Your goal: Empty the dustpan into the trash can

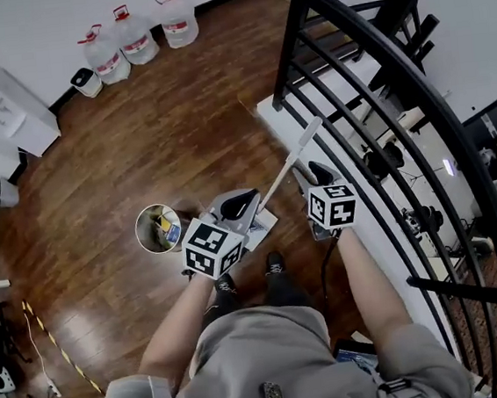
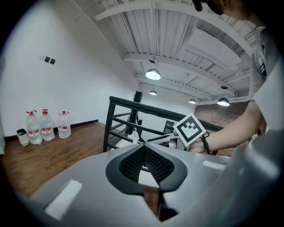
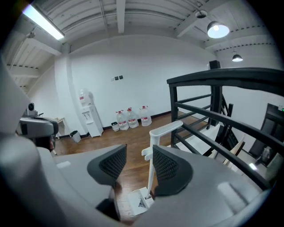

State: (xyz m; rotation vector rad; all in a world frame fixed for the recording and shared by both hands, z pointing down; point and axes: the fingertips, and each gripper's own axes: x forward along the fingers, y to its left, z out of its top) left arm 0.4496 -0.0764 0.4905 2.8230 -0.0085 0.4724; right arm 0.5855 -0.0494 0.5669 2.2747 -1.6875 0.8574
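While the head view looks down on my left gripper (image 1: 236, 206) and my right gripper (image 1: 317, 175) over the wooden floor (image 1: 153, 133), only that view shows the trash can (image 1: 138, 232). It is a small round one standing just left of the left gripper, with what may be yellow and blue scraps inside, though they are too small to be sure. The dustpan (image 1: 290, 160) stands on the floor between the two grippers, and its long white handle slants up toward the black railing (image 1: 364, 40).

Only the right gripper view shows how that handle (image 3: 150, 179) stands. It rises upright between the jaws of my right gripper (image 3: 140, 153), which are moderately apart, and it is close against the right-hand pad and clear of the other. A white water dispenser (image 3: 88, 115) by the far wall appears in that view.

My left gripper (image 2: 143, 146) has its pads meeting at the tips with nothing between them, and its view catches my right gripper's marker cube (image 2: 190, 128).

Three water jugs (image 1: 134, 38) carry red-and-white labels, but the print is unreadable.
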